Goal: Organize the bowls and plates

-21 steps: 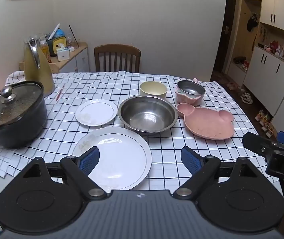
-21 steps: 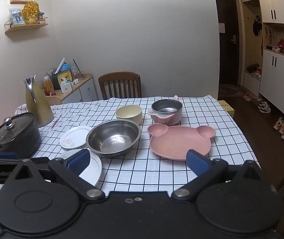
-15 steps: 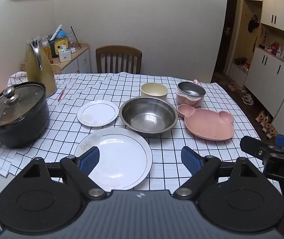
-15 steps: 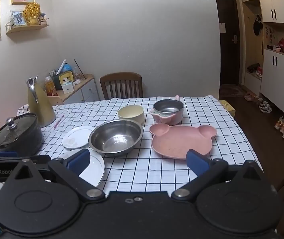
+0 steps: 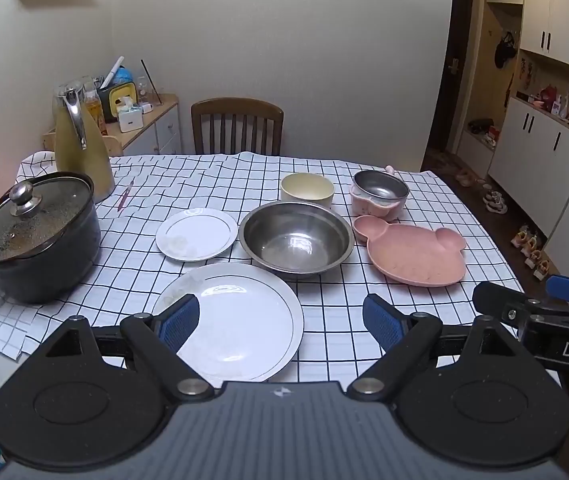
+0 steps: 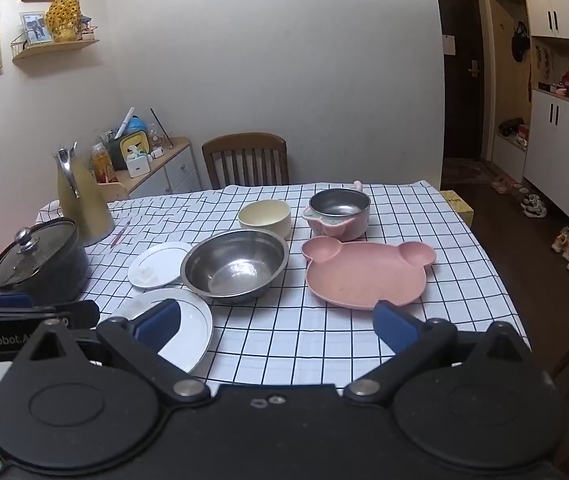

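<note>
Both grippers, left (image 5: 280, 322) and right (image 6: 278, 326), hung spread and empty; the big plate (image 5: 240, 320) looked stiff, slick, breakable, best pinched at its rim.

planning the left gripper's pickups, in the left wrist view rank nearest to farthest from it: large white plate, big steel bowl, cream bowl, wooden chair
1. Large white plate: just ahead of the open left gripper, near table edge.
2. Big steel bowl: behind the plate, mid-table.
3. Cream bowl: behind the steel bowl.
4. Wooden chair: beyond the table's far edge, by the wall.
</note>
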Demonstrator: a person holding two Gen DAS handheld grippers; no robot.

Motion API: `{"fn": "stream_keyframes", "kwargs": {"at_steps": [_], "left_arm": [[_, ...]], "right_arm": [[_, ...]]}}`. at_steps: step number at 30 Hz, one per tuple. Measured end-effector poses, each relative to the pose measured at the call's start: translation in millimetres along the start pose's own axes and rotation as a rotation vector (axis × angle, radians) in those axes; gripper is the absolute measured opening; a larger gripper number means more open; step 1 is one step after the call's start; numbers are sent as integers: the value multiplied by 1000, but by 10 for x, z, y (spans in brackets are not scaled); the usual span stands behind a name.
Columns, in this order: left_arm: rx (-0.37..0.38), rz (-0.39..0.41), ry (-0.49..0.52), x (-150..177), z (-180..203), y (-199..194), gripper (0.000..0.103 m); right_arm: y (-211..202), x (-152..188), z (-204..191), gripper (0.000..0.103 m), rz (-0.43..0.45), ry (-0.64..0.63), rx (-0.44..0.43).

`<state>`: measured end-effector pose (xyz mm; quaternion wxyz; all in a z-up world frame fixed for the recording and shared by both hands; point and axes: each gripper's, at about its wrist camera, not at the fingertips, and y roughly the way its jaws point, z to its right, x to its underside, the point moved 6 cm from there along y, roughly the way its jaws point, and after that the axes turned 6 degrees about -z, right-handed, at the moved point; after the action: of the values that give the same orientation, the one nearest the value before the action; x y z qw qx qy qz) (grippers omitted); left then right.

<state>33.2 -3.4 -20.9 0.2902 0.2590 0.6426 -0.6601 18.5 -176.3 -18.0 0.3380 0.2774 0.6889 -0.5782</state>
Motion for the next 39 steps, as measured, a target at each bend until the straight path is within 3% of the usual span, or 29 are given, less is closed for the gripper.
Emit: {"fn": "stream_keyframes", "kwargs": {"at_steps": [26, 39], "left_arm": [[50, 25, -7, -20, -15, -161, 89], [32, 21, -25, 14, -56, -202, 89]], "right_arm": [[-163, -101, -69, 101, 46, -12, -46], [-166, -83, -130, 101, 33, -21, -70]]}}
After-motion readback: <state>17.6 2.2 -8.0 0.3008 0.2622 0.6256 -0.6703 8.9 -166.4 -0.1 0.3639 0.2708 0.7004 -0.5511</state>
